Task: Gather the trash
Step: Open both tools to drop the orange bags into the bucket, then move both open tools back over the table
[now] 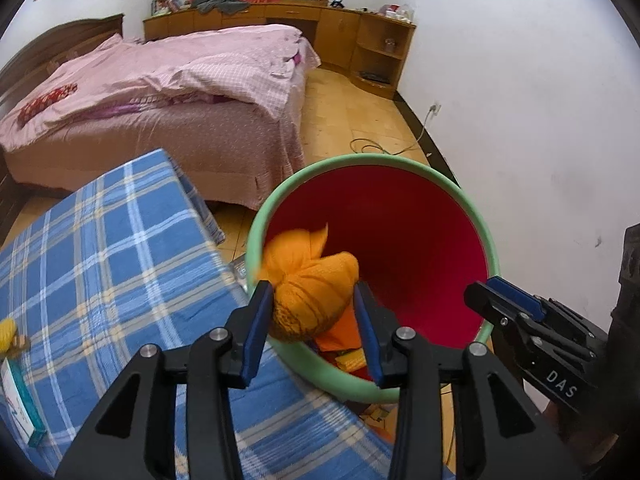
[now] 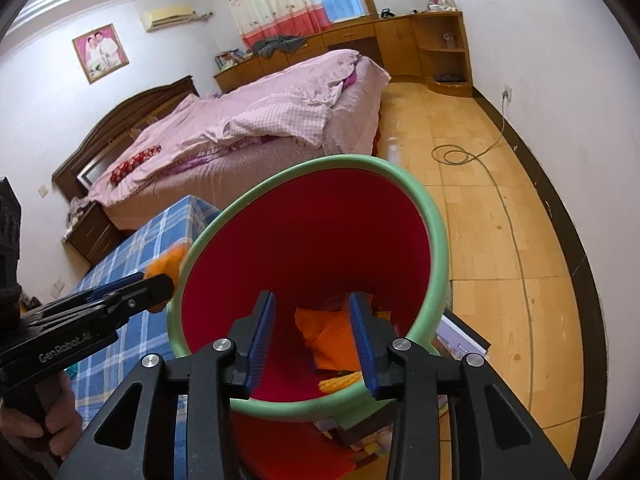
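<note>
A red bin with a green rim [image 1: 460, 196] [image 2: 436, 224] stands beside the blue plaid table. My left gripper [image 1: 314, 312] is shut on an orange knotted cloth bundle [image 1: 308, 284] and holds it over the bin's near left rim. In the right wrist view the left gripper [image 2: 160, 280] shows at the bin's left edge with a bit of orange cloth [image 2: 166, 262]. My right gripper [image 2: 312, 336] is open and empty over the bin's near rim; it also shows in the left wrist view [image 1: 486, 292]. Orange and yellow trash [image 2: 332, 340] lies in the bin's bottom.
The plaid-covered table [image 1: 100, 248] holds a teal and white box [image 1: 20, 404] and a yellow object [image 1: 8, 334] at its left edge. A pink bed [image 1: 160, 92] lies behind. A cable [image 2: 460, 154] coils on the wooden floor. Papers and boxes [image 2: 460, 340] lie under the bin.
</note>
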### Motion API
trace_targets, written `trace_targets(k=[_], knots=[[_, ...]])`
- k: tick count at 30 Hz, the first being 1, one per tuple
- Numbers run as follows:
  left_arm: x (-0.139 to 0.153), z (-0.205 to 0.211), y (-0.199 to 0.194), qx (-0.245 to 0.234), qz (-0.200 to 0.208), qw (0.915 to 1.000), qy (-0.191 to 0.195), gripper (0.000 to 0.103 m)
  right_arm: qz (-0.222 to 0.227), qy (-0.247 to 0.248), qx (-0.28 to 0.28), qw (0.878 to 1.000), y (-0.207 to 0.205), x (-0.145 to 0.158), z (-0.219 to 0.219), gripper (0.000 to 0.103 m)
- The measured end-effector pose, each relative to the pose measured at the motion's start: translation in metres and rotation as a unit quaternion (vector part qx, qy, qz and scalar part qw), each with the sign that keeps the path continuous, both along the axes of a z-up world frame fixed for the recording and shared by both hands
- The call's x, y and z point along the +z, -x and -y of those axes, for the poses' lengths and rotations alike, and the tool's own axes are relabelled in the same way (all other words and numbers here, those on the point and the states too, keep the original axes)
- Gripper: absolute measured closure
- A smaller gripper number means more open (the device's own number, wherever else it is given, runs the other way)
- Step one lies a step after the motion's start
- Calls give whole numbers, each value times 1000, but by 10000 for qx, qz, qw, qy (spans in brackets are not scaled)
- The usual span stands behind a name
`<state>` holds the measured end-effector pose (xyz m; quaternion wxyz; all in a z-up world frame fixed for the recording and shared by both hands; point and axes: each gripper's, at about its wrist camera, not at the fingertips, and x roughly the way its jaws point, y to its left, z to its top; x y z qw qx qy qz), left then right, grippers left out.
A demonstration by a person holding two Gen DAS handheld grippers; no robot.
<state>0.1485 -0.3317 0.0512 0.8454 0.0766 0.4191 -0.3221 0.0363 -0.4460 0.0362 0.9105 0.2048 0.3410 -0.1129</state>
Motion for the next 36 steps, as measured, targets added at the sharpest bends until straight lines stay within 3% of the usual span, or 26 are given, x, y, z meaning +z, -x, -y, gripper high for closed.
trace_targets(k=[5,10,21,27,29,36], knots=[[2,3,4,-87,14,10000,15,58,69,-74,-26,9999,5,2,1,57],[6,-9,9,83,-27,10000,46,58,105,-167,-7,9998,9,6,-4,56],[13,-78,21,768,-70,9970,90,58,226,-322,206,9990,16,16,-39,43],[10,-129,21,1306,-95,9914,82,58,228,-384,372,9983,16,18,-64,40],[8,-146,20,1530,-130,9881,94,57,231,-408,418,9980,15,17,-71,35],[-2,-201,12,2278,-213,9734,116,57,103,-472,575,9972,8,9,-98,34]])
